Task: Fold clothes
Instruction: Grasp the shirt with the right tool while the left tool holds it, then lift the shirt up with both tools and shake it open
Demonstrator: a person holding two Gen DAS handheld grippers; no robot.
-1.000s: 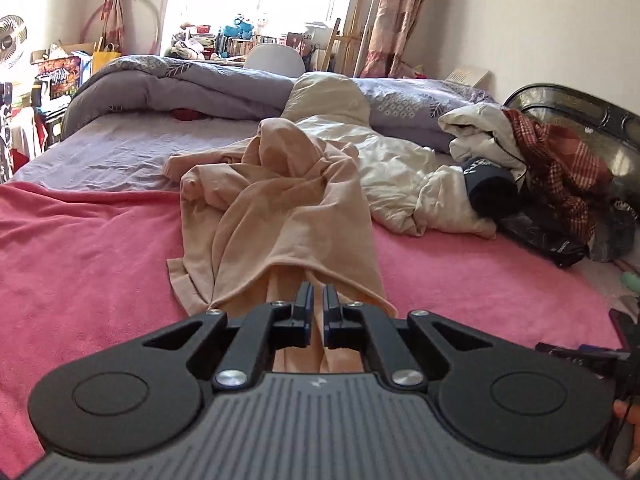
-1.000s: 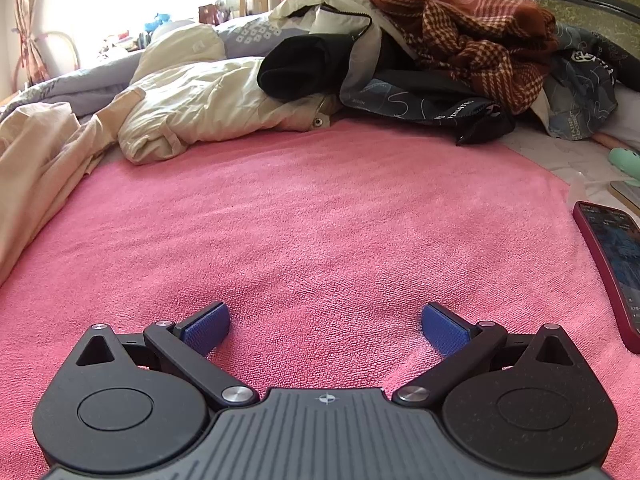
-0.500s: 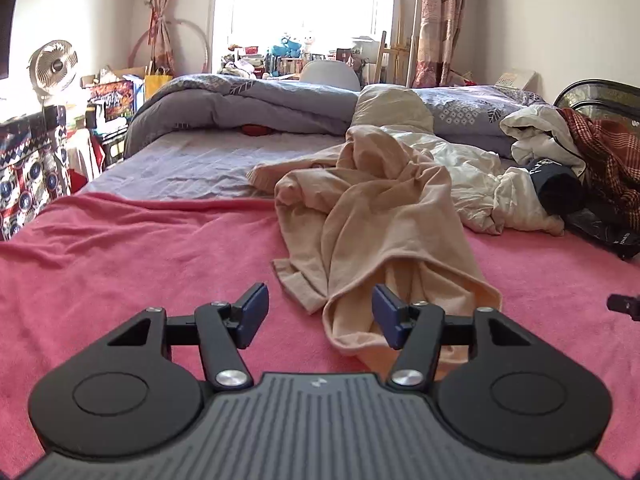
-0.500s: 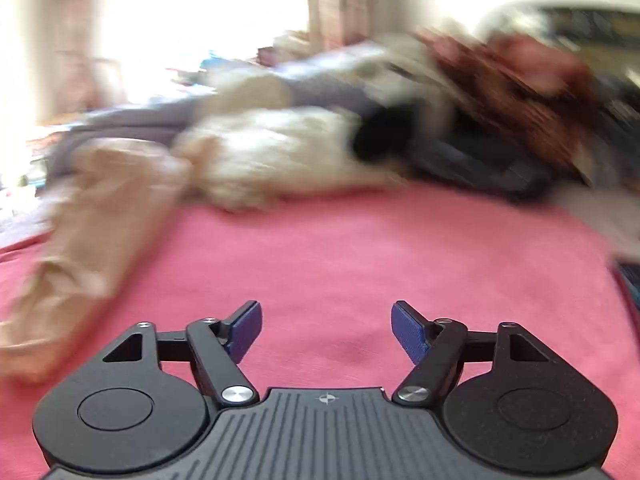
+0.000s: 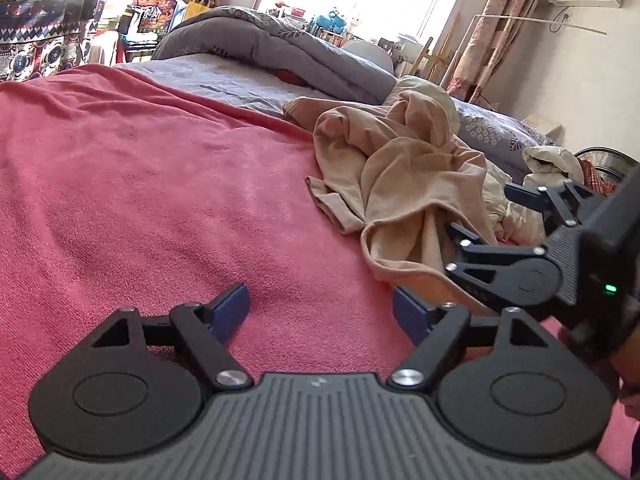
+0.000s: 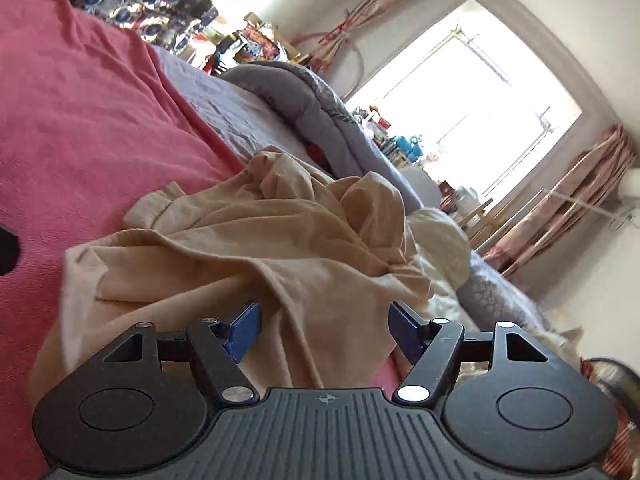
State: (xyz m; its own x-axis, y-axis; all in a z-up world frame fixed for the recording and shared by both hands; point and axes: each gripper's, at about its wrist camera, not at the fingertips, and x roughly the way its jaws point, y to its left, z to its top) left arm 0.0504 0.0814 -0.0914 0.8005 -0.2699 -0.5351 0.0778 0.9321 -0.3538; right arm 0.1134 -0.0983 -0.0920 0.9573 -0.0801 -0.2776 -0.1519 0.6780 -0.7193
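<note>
One beige garment [image 5: 404, 172] is lying crumpled on the pink blanket [image 5: 140, 184], soft and light, likely sagging wherever it is lifted; its near hem looks the best edge to take. The right gripper [image 6: 324, 330] is hovering over that hem, jaws closing, cloth between the pads but not yet pinched. A second ago the left gripper [image 5: 320, 308] was clamped on this fabric; now it is opening over bare blanket, having let go, while the right has swung across from empty blanket
</note>
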